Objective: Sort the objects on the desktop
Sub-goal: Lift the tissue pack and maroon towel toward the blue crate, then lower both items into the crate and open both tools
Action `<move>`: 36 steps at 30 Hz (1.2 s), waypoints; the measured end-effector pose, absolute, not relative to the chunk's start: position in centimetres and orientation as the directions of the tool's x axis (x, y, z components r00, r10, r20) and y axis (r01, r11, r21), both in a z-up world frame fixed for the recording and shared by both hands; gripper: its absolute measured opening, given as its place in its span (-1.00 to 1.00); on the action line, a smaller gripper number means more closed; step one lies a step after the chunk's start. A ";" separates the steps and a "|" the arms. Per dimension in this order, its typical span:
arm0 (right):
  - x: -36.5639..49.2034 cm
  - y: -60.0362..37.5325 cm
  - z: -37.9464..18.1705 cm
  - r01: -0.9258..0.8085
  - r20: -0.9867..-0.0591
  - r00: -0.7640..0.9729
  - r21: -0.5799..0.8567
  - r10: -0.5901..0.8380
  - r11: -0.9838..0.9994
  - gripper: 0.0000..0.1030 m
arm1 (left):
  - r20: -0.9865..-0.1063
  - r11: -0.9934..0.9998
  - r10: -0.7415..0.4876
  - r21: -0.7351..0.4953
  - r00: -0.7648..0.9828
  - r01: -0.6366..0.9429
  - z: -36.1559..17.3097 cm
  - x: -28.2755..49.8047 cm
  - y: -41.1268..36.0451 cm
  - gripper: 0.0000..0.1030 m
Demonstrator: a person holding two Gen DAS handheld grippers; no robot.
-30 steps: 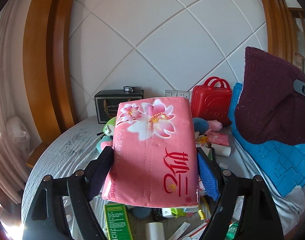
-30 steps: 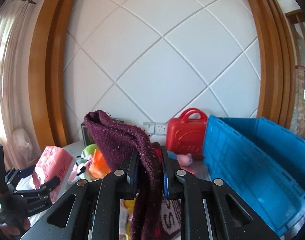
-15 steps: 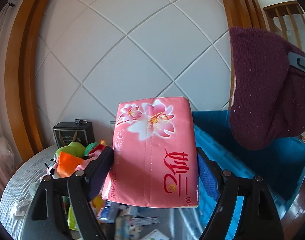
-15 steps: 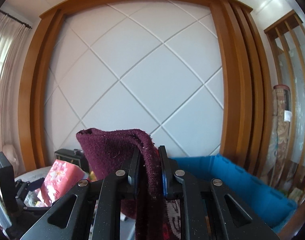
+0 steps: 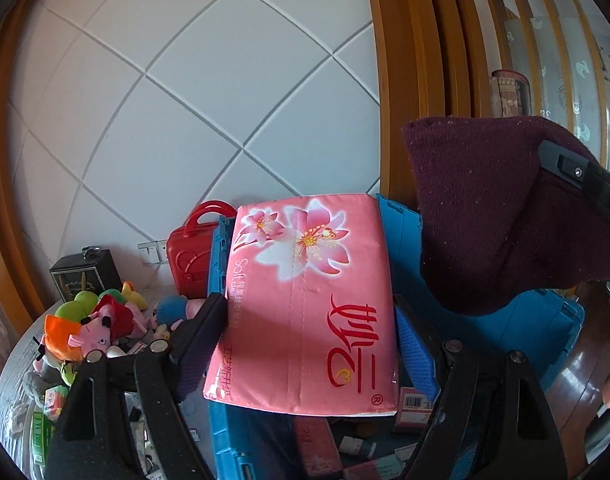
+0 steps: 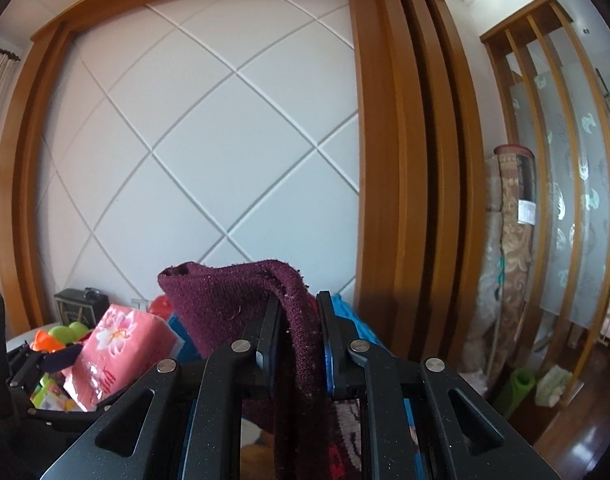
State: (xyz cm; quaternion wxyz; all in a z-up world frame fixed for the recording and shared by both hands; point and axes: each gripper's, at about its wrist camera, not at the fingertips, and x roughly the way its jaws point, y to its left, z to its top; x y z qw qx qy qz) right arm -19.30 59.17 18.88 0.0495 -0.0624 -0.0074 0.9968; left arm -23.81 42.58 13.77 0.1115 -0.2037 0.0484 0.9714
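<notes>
My left gripper (image 5: 309,320) is shut on a pink flowered tissue pack (image 5: 309,304) and holds it above the open blue plastic crate (image 5: 545,320). My right gripper (image 6: 299,320) is shut on a dark maroon knitted cloth (image 6: 233,300), which hangs down between the fingers. The same cloth (image 5: 489,212) shows at the right of the left wrist view, held over the crate. The tissue pack (image 6: 121,356) and the left gripper also show at the lower left of the right wrist view.
A red toy suitcase (image 5: 189,252), a black box (image 5: 85,280) and a heap of plush toys (image 5: 93,320) lie on the grey table at left. Small boxes (image 5: 317,444) lie in the crate bottom. Rolled rugs (image 6: 509,264) stand against the wall at right.
Both grippers have swung to the right with their loads, from over the cluttered table to over the blue crate. The tissue pack and the cloth stay gripped.
</notes>
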 end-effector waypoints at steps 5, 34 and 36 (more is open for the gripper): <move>-20.8 61.4 16.1 -0.102 -0.207 -0.973 -0.013 0.103 -0.995 -0.70 | -0.475 -0.971 0.174 0.066 -0.862 -0.232 12.7 -24.4 46.6 0.62; -21.6 63.5 12.6 -0.135 -0.365 -0.919 -0.066 0.150 -0.989 1.00 | -0.452 -0.980 0.118 0.089 -0.884 -0.177 12.2 -23.0 46.3 0.67; -20.8 63.0 12.7 -0.136 -0.348 -0.925 -0.077 0.154 -0.988 1.00 | -0.436 -0.982 0.127 0.073 -0.891 -0.176 12.4 -22.4 45.7 0.67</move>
